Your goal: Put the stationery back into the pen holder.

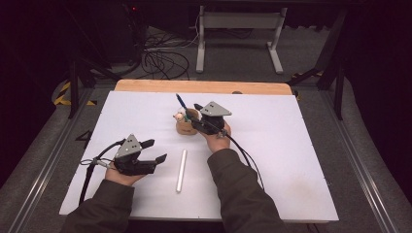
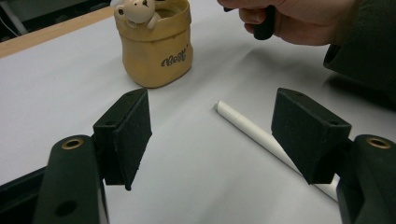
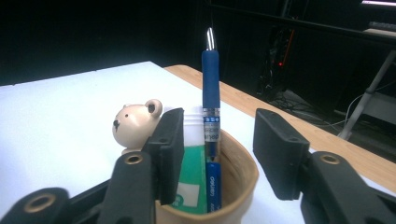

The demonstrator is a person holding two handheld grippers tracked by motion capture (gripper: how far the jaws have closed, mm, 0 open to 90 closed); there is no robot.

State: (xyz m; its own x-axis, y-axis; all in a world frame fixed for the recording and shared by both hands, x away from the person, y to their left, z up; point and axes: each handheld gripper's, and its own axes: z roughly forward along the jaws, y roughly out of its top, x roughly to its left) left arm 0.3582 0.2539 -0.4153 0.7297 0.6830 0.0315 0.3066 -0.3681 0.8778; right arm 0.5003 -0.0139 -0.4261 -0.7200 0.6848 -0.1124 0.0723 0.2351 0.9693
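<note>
right gripper (image 3: 212, 149): jaws apart around blue pen (image 3: 210, 93) in cup (image 3: 233, 186) | left gripper (image 2: 212, 135): apart, white tube (image 2: 252, 130) between

Bright lit table (image 1: 272, 160), dark surroundings, soft shadows, slightly grainy, sharp focus

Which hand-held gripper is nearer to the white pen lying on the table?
Left. The left hand-held gripper sits just beside the white pen, jaws open toward it; the right hand-held gripper is farther off, over the pen holder.
</note>
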